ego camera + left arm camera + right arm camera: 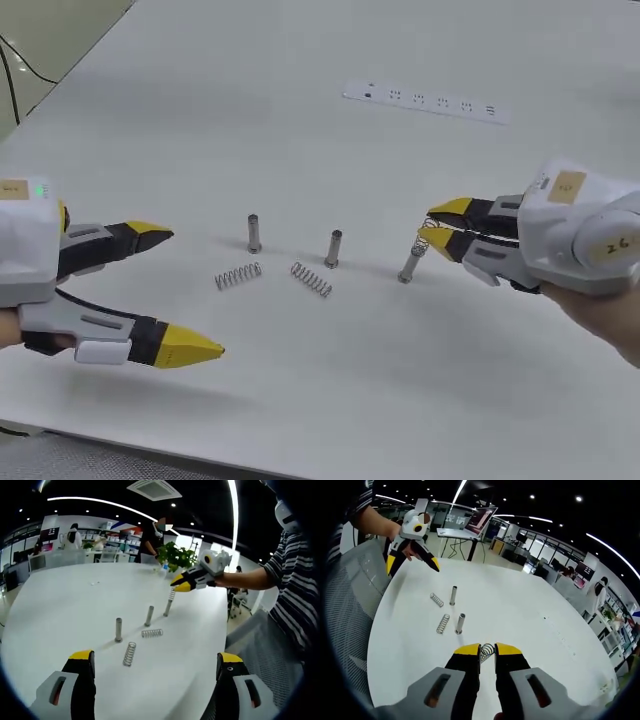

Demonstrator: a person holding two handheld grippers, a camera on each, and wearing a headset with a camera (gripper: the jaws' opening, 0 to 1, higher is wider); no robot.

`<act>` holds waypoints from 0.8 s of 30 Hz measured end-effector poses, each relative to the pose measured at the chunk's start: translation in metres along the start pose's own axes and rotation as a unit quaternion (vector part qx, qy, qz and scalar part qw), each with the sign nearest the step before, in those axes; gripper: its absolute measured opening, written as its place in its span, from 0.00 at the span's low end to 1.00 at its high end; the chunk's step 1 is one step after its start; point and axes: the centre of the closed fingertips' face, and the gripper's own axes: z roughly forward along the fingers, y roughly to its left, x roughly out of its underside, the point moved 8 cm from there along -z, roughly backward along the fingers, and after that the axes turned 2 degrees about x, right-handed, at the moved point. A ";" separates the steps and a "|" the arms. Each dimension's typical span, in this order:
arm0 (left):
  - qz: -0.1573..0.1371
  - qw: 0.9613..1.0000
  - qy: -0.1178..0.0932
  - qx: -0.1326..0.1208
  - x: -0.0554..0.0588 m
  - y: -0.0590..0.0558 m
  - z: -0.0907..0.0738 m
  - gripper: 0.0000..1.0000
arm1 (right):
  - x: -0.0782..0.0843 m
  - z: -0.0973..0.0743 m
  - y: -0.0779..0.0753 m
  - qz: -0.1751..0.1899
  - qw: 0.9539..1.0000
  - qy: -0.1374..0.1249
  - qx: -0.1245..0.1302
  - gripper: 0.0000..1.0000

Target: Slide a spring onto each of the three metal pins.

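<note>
Over the right-hand pin (410, 265) our right tool (428, 224) pinches a spring (424, 240); our left tool (196, 292) hangs spread. Next, we'd thread it straight down.

White surface (320, 420). Three metal pins (254, 233) (334, 248) (410, 264) standing in a row mid-surface. Two springs (238, 276) (311, 279) lying just nearside. White power strip (425, 102) toward far edge.
</note>
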 end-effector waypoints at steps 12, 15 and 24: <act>0.000 1.000 0.001 -0.001 0.001 0.000 0.001 0.98 | 0.012 0.011 0.006 -0.007 1.000 0.023 -0.015 0.08; 0.001 1.000 0.002 -0.001 0.001 -0.001 0.001 0.98 | 0.016 0.014 0.007 -0.011 0.999 0.028 -0.020 0.08; -0.001 1.000 0.000 -0.003 0.001 -0.001 0.001 0.98 | 0.022 0.022 0.013 -0.008 0.998 0.044 -0.034 0.08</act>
